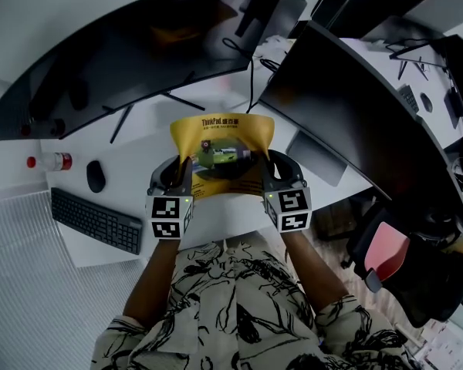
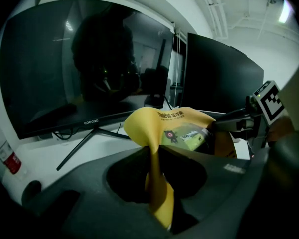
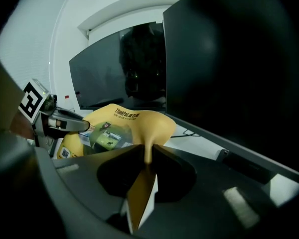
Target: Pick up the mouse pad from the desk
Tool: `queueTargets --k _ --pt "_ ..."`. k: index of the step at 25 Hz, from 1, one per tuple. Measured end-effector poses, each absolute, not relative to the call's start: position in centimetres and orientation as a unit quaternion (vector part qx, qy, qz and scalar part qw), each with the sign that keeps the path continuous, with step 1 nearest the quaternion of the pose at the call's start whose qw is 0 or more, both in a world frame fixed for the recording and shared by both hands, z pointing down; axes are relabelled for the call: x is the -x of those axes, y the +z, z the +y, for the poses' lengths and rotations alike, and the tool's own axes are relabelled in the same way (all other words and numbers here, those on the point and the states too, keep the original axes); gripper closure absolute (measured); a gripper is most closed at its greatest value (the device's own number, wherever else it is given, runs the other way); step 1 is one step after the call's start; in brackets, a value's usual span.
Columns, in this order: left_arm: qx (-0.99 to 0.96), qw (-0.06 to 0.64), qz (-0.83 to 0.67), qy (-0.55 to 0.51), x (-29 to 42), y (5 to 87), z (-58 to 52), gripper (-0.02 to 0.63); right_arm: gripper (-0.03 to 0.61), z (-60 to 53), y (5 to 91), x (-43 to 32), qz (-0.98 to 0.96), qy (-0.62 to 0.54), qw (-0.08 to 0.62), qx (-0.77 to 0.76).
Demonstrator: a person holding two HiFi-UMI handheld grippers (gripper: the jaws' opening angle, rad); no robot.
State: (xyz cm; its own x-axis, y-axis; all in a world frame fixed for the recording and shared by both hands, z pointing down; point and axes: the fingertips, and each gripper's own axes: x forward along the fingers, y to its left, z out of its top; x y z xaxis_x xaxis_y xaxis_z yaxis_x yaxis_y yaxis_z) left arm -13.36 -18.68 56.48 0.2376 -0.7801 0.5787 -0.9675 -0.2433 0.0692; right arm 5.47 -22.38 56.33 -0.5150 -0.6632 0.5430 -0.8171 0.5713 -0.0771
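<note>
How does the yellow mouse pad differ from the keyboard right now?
The mouse pad is yellow and printed; the keyboard is black. The mouse pad is pinched at both sides by the left gripper and right gripper and curls; the keyboard lies flat on the desk, untouched.

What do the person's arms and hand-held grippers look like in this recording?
The left hand-held gripper and the right hand-held gripper are dark grey, rounded moulded bodies. Each carries a white cube printed with black square markers, with a small green light beside it. The person wears a cream shirt with a black sketchy print and short sleeves. No cables show.
</note>
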Motion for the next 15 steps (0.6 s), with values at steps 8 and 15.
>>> queueTargets --k 8,15 --pt "-0.768 0.181 -0.583 0.194 13.5 53.3 -19.5 0.545 0.509 -23.5 53.0 -5.5 -0.862 0.137 0.211 -0.441" --pt "-0.773 0.164 -0.587 0.176 13.7 50.6 -19.9 0.545 0.509 -23.5 50.7 -5.4 -0.865 0.127 0.192 -0.447"
